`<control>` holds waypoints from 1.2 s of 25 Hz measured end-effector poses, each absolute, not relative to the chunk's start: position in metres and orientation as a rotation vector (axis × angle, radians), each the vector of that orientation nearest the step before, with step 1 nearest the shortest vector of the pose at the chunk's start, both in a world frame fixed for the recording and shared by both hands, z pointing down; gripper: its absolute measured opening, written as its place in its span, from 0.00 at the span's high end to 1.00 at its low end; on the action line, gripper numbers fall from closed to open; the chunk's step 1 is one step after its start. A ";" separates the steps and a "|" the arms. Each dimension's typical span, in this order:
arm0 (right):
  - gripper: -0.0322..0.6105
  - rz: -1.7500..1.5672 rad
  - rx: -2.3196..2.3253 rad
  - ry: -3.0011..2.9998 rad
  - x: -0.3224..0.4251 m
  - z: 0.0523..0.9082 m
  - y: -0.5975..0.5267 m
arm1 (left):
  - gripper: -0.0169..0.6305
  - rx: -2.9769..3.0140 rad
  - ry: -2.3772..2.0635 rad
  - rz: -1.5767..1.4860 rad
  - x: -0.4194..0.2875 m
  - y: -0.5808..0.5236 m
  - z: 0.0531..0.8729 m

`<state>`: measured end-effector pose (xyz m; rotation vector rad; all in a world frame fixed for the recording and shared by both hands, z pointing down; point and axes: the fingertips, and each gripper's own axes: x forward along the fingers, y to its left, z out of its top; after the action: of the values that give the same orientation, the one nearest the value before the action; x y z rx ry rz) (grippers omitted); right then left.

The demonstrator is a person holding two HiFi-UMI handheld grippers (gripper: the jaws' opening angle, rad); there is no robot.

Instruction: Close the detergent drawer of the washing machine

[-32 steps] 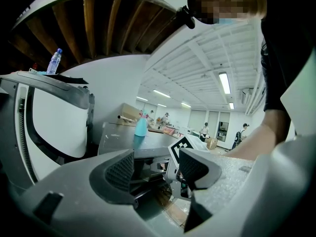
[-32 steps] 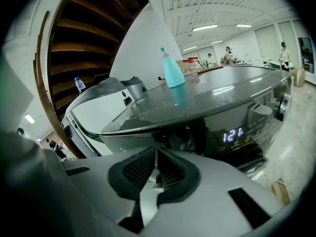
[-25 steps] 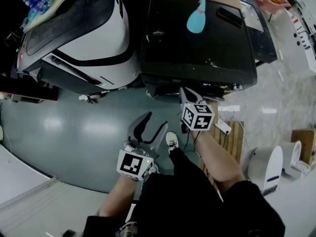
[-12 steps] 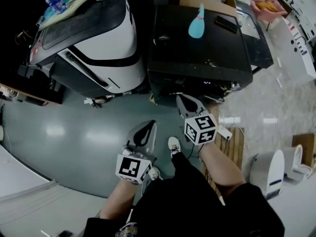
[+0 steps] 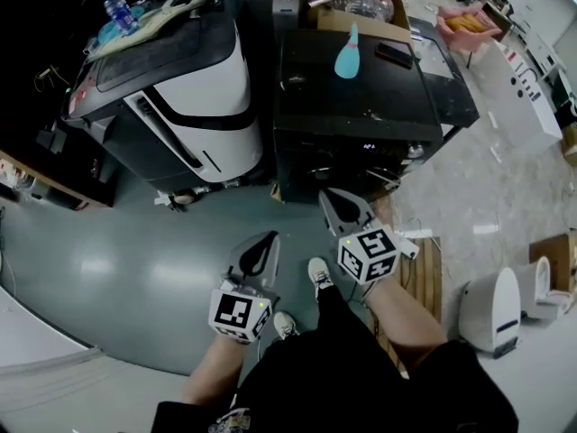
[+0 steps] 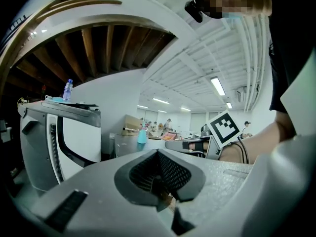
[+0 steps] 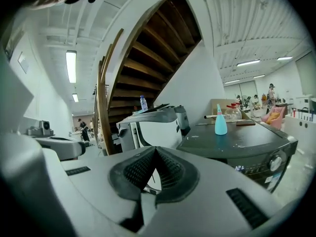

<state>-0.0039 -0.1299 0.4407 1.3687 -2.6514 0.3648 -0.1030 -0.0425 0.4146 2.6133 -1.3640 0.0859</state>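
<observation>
Above the glossy grey floor (image 5: 135,260), near the boxy black washing machine (image 5: 361,97), the left tongs (image 5: 268,239), earlier spread, had closed empty; the right tongs (image 5: 327,195) were likewise closed.

A workshop hall: washing machine (image 5: 379,93) on grey floor (image 5: 135,251), wooden staircase (image 7: 148,53), ceiling strip lights (image 7: 71,65).

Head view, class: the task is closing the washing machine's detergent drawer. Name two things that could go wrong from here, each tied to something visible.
1. A teal bottle stands on top of the black washing machine; a hard shove on the front might topple it.
2. A white power strip and cables lie on the floor by the person's feet, beside the right tool; stepping forward could snag them.
</observation>
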 end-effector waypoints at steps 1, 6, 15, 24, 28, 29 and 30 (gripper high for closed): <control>0.95 0.354 1.370 -2.656 -0.006 0.435 -0.119 | 0.97 2.618 -1.362 0.083 -0.106 -0.034 0.412; 0.95 0.316 1.409 -2.669 -0.015 0.416 -0.067 | 0.97 2.637 -1.375 0.105 -0.128 0.007 0.410; 0.95 0.272 1.425 -2.657 -0.027 0.403 0.012 | 0.97 2.628 -1.323 0.111 -0.146 0.064 0.415; 0.95 0.253 1.398 -2.651 0.000 0.396 0.054 | 0.97 2.638 -1.282 0.116 -0.112 0.096 0.415; 0.95 0.242 1.352 -2.671 0.023 0.395 0.065 | 0.97 2.614 -1.305 0.137 -0.086 0.104 0.416; 0.95 0.241 1.341 -2.680 0.030 0.394 0.067 | 0.97 2.610 -1.313 0.132 -0.078 0.106 0.416; 0.95 0.241 1.332 -2.688 0.038 0.394 0.070 | 0.97 2.611 -1.322 0.114 -0.069 0.107 0.416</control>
<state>0.0378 0.0697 0.3938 1.3318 -2.6882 0.2407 -0.0687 0.1068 0.4157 2.6106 -1.3216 0.1143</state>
